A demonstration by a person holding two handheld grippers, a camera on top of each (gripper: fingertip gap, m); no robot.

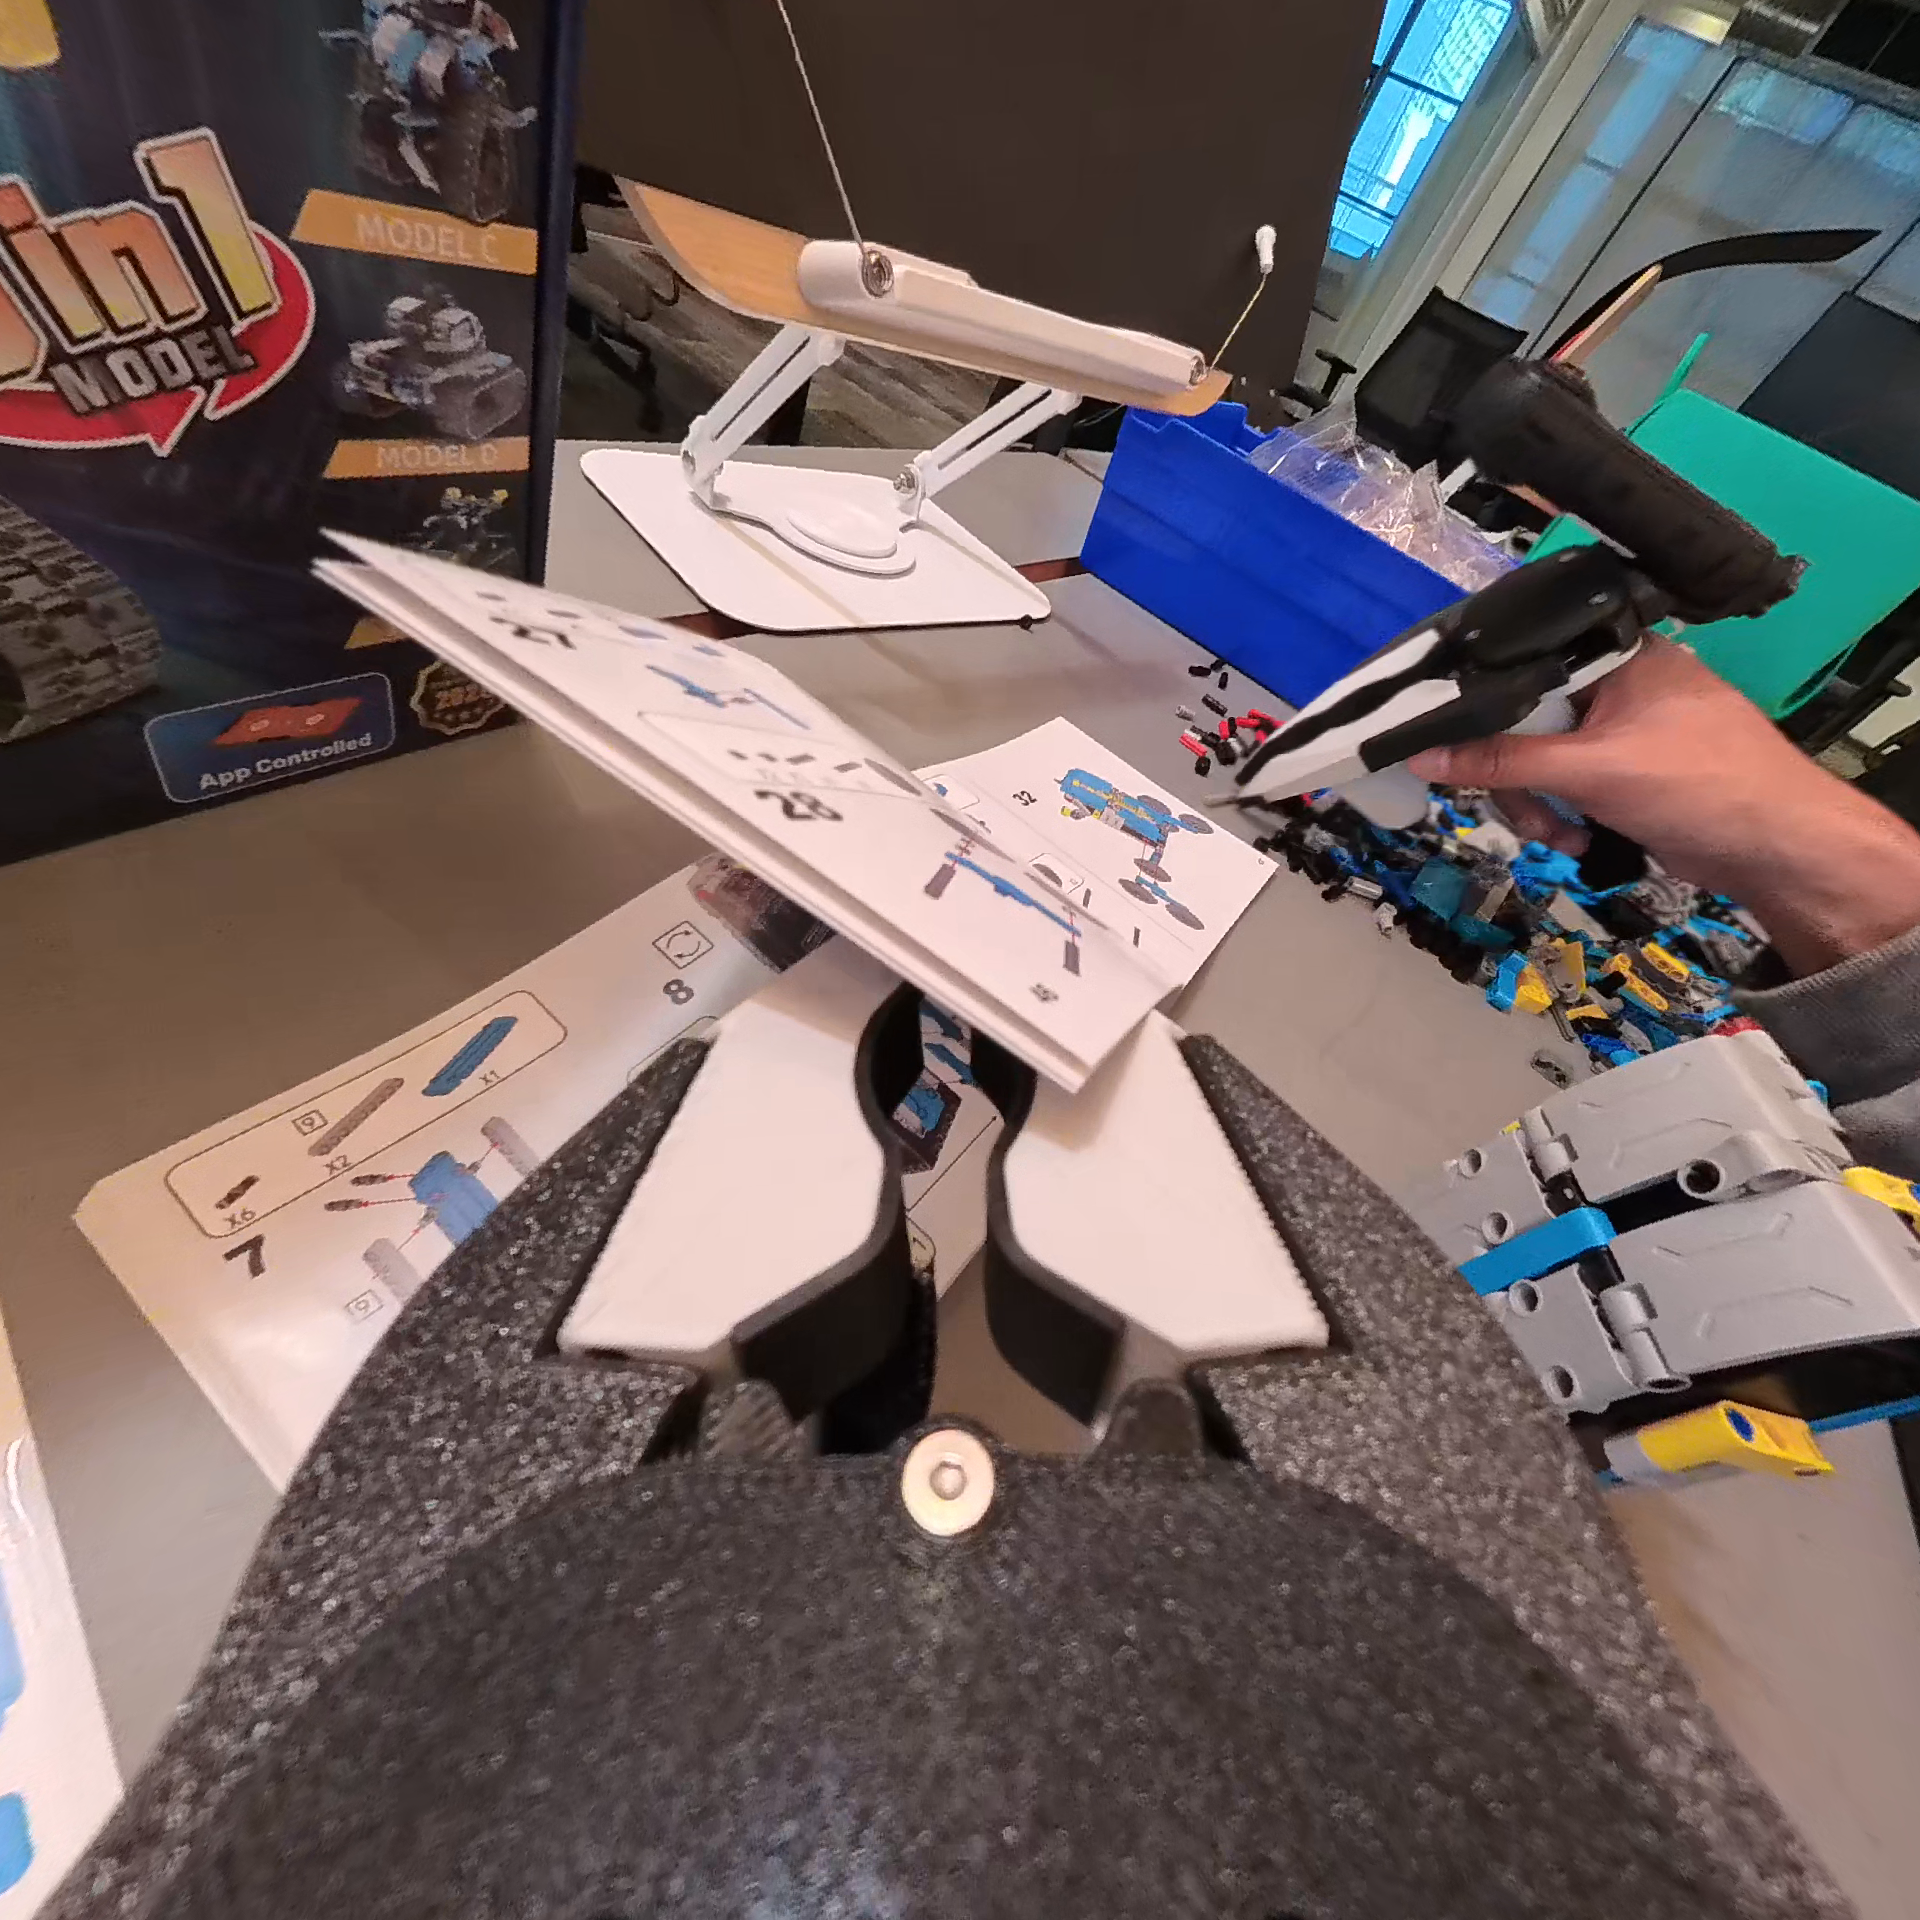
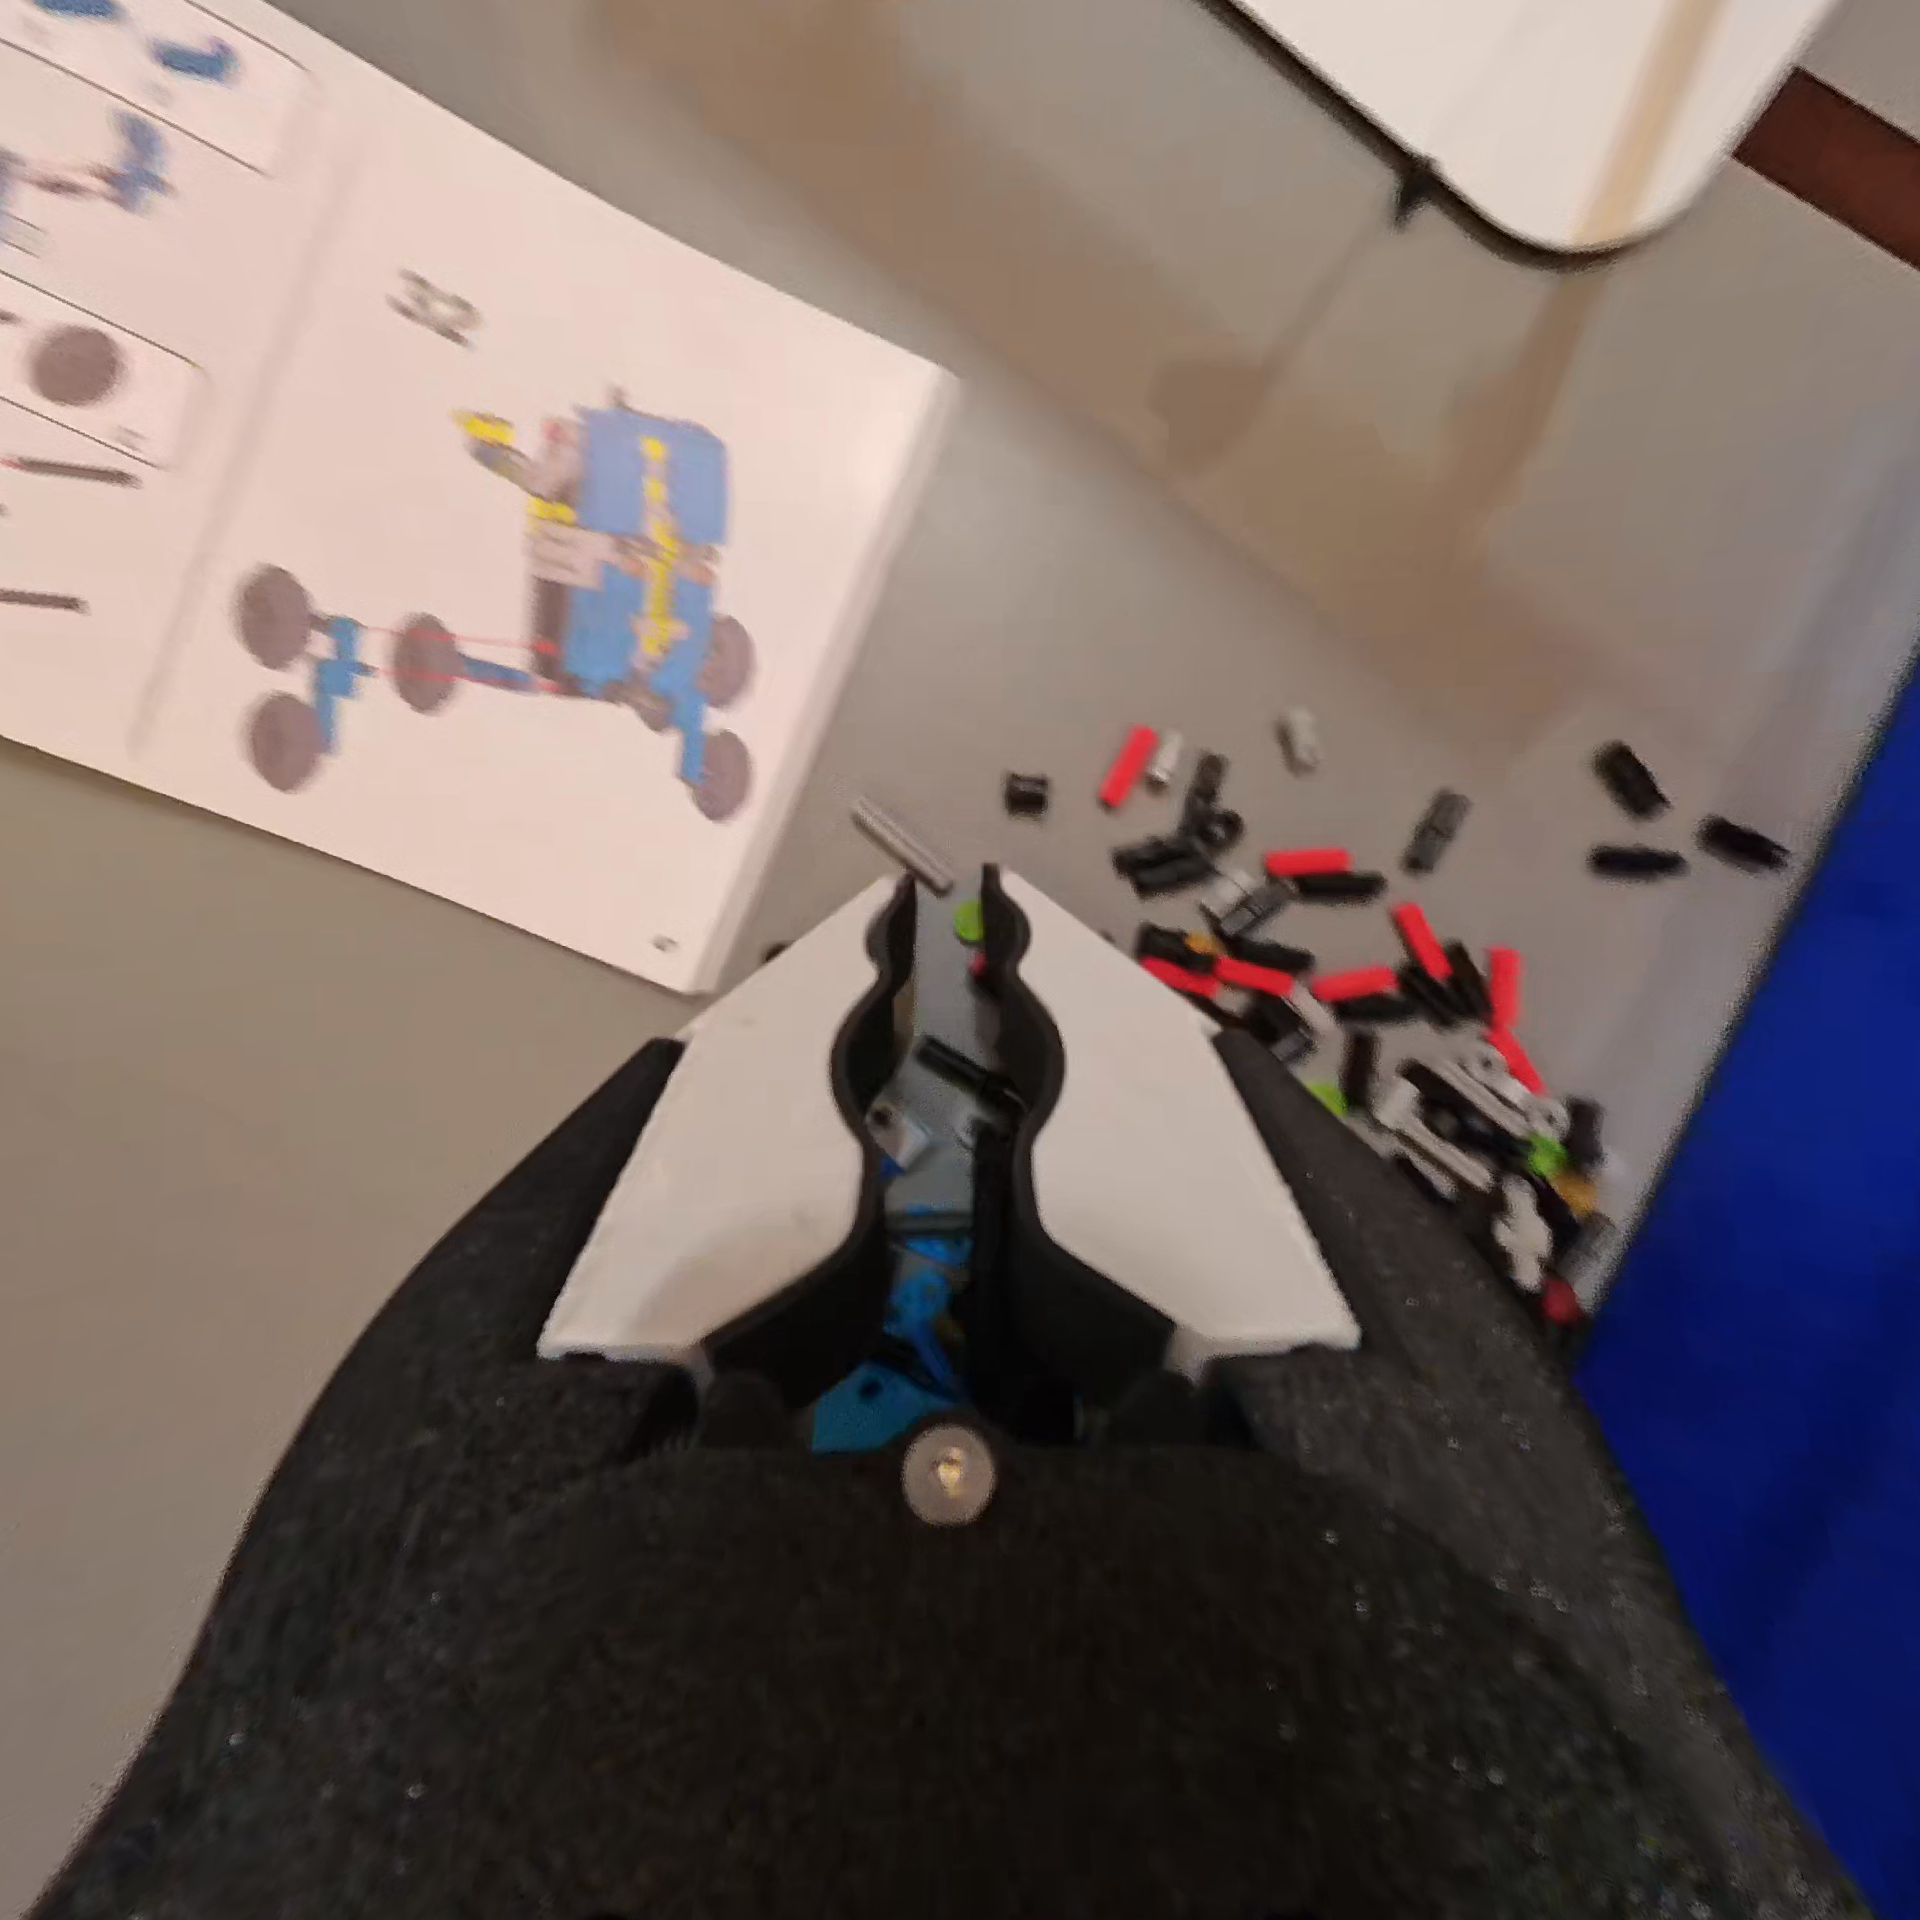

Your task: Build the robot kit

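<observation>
My left tool [image 1: 961, 1023] is pinched on the booklet [image 1: 831, 821] corner, pages lifted off the surface [image 1: 312, 935]: thin, floppy paper. My right tool [image 2: 948, 883] is nearly closed, a grey pin [image 2: 902, 850] at its left tip; can't tell if gripped.

The left hand-held gripper [image 1: 940, 1023] has smooth white plastic fingers [image 1: 769, 1174] in a rough speckled grey shell, near a matt paper instruction booklet [image 1: 790, 800], a glossy cardboard box [image 1: 260, 416], and a smooth matt grey bench [image 1: 260, 914].
</observation>
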